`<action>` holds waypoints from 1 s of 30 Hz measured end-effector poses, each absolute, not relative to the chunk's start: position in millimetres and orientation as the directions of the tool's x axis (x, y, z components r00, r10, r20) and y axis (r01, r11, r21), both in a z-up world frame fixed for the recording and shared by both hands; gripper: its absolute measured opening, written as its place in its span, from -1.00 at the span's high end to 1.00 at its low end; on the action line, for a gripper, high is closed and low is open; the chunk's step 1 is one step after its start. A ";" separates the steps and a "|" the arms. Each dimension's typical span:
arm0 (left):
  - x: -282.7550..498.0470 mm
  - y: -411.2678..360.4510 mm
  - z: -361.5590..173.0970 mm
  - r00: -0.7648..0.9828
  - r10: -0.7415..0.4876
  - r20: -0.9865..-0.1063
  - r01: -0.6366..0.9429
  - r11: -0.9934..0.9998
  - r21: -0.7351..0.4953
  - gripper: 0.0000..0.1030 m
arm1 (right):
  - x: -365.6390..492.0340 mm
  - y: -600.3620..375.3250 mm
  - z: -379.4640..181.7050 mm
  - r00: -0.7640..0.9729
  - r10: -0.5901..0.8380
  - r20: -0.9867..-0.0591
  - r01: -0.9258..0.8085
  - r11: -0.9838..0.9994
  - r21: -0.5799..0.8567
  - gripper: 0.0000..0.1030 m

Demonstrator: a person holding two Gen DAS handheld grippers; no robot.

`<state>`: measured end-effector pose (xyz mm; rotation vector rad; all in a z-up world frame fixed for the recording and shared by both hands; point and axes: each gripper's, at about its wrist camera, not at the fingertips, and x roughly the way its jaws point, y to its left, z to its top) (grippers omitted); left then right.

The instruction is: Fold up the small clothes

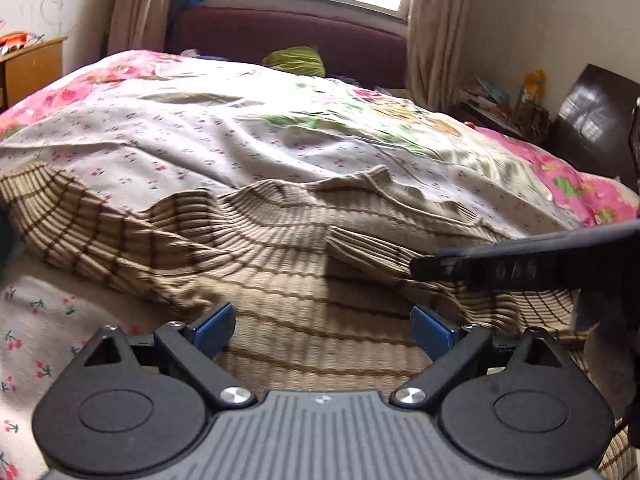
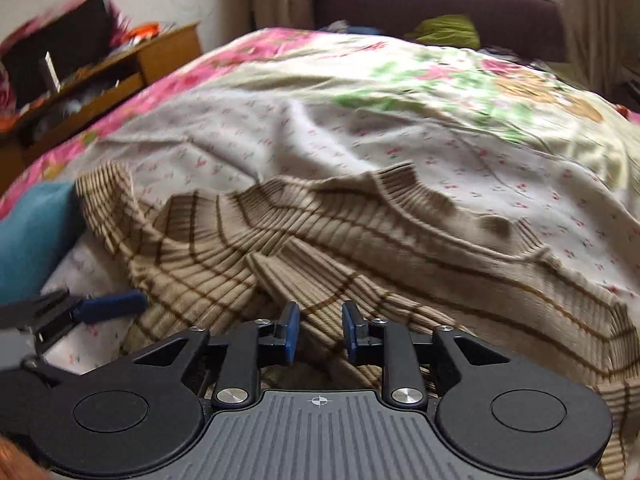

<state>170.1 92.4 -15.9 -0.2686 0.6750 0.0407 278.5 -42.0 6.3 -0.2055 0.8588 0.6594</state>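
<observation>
A beige ribbed sweater with brown stripes (image 1: pixel 280 264) lies crumpled on the floral bedsheet (image 1: pixel 200 128); it also shows in the right wrist view (image 2: pixel 400 248). My left gripper (image 1: pixel 323 330) is open, jaws wide apart, just above the sweater's near part. My right gripper (image 2: pixel 320 336) has its blue pads a narrow gap apart over a sweater fold, with cloth between or just behind them; I cannot tell if it grips. The right gripper's finger enters the left wrist view (image 1: pixel 500 266). The left gripper's finger shows at the left of the right wrist view (image 2: pixel 108 306).
A green cloth (image 1: pixel 296 60) lies near the maroon headboard (image 1: pixel 280 28). A wooden bedside desk (image 2: pixel 132 64) stands at the left. A blue item (image 2: pixel 32 232) lies at the sweater's left edge. A cluttered table and dark board (image 1: pixel 592 116) stand at the right.
</observation>
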 end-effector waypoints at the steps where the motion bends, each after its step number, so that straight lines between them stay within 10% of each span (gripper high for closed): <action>1: 170.3 96.5 -16.5 0.779 -0.055 -0.624 -0.129 0.961 -0.246 -1.00 | 280.1 -36.4 2.7 0.465 0.445 -0.766 -0.623 0.779 0.074 0.40; 5: 169.5 106.7 -18.5 0.775 -0.047 -0.630 -0.158 0.951 -0.265 -1.00 | 288.7 -19.1 -10.4 0.465 0.391 -0.795 -0.625 0.781 0.018 0.38; 10: 167.4 114.8 -17.2 0.785 -0.071 -0.616 -0.158 0.938 -0.309 -1.00 | 304.8 -23.4 0.0 0.468 0.403 -0.786 -0.550 0.829 0.097 0.85; 21: 165.4 113.9 -16.1 0.795 -0.080 -0.601 -0.144 0.938 -0.315 -1.00 | 294.5 -10.6 19.2 0.380 0.511 -0.771 -0.649 0.741 0.172 0.59; 30: 164.3 101.9 -14.3 0.816 -0.080 -0.573 -0.102 0.955 -0.278 -1.00 | 299.0 -153.9 30.4 0.630 0.302 -0.715 -0.276 0.948 0.157 0.55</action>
